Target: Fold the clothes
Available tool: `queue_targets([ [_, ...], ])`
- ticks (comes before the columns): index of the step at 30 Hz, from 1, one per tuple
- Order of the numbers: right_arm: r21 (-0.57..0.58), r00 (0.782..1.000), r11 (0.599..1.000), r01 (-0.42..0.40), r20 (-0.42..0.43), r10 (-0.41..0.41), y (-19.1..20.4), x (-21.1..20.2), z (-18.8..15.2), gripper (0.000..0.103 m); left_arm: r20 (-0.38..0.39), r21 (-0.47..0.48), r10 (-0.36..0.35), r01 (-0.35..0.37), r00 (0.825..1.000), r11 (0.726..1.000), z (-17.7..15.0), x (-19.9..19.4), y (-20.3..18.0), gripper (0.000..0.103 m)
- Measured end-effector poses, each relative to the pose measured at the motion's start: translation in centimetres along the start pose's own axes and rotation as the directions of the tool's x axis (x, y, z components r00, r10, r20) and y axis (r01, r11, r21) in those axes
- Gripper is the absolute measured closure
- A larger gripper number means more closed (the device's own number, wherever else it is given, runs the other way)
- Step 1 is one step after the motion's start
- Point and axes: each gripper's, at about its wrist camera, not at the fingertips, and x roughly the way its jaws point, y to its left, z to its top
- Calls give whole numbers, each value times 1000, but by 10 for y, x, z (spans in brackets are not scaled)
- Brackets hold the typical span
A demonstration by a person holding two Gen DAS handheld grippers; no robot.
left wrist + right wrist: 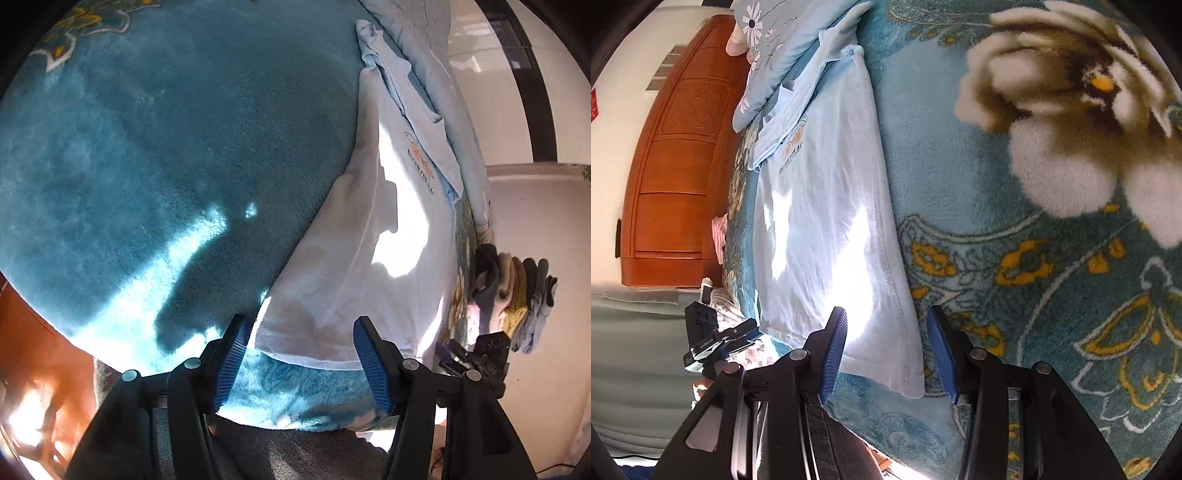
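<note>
Looking at the left wrist view first: teal fleece blanket (155, 155) covering the bed and taking up most of the left side, with a patch of sun and a dark shadow lying across it near the bottom. Moving right, left gripper (299, 350) hanging just over the near hem of the pale blue T-shirt (354, 258), blue pads (231, 363) spread wide apart and gripping nothing, hem corner sitting between them but not pinched. Shirt lying flat on the blanket, already narrowed into a long strip, sleeve folded in over the orange chest print (419, 158). Further right, a stack of folded socks or small knits (517, 291) sitting at the bed edge, and the other gripper poking in at the lower right. Switching to the right wrist view: wooden headboard (672, 155) on the far left, light blue floral pillow (775, 48) up top touching the shirt's collar end, then the same T-shirt (827, 206) running lengthwise down the blanket. Right gripper (888, 350) hovering at the shirt's near hem corner, jaws standing open, holding nothing, fabric corner lying between them. Off to the right, big white and brown flower pattern (1067, 122) showing on the blanket.
</note>
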Motion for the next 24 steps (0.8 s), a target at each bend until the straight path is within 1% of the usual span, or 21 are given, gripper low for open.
queue_targets([
  [1,13,1000,1000,-28,-3,28,-2,1,-2,57,10,-12,-20,20,1000,1000,-2,-1,3,42],
  [3,41,997,997,-69,-24,70,-6,5,-8,57,14,-4,-36,36,999,999,-6,0,3,42],
  [4,47,996,996,-78,-34,79,-8,8,-11,57,14,2,-42,42,999,999,-8,1,2,43],
  [6,60,996,995,-81,-26,83,-9,9,-13,57,20,3,-39,39,999,999,-8,1,2,45],
  [9,80,996,993,-84,-9,85,-10,9,-13,59,42,-26,-39,41,998,999,-4,3,5,57],
  [11,93,996,992,-85,3,86,-10,9,-14,59,56,-34,5,-3,998,999,-1,7,4,79],
  [12,100,996,991,-86,9,86,-11,9,-14,59,61,-34,29,-27,998,999,-2,8,3,83],
  [13,106,996,991,-87,14,86,-11,9,-14,65,66,-37,38,-35,997,999,-3,8,3,84],
  [14,113,996,990,-88,20,87,-11,9,-14,87,68,-36,48,-45,997,998,-4,7,2,90],
  [15,119,996,989,-89,26,87,-12,9,-14,99,68,-33,60,-58,996,998,-6,6,1,92],
  [17,136,998,989,-60,18,58,-13,9,-14,100,72,-11,99,-98,992,995,-10,1,-5,95],
  [20,103,1000,995,-5,-3,5,-8,3,-16,101,80,33,152,-155,985,987,-17,-10,-16,96],
  [22,85,1000,996,-8,-9,9,-4,-5,-19,101,81,57,167,-172,983,984,-25,-19,-25,96],
  [24,59,1000,998,-2,-22,3,0,-13,-24,101,76,63,167,-172,983,983,-34,-29,-30,96],
])
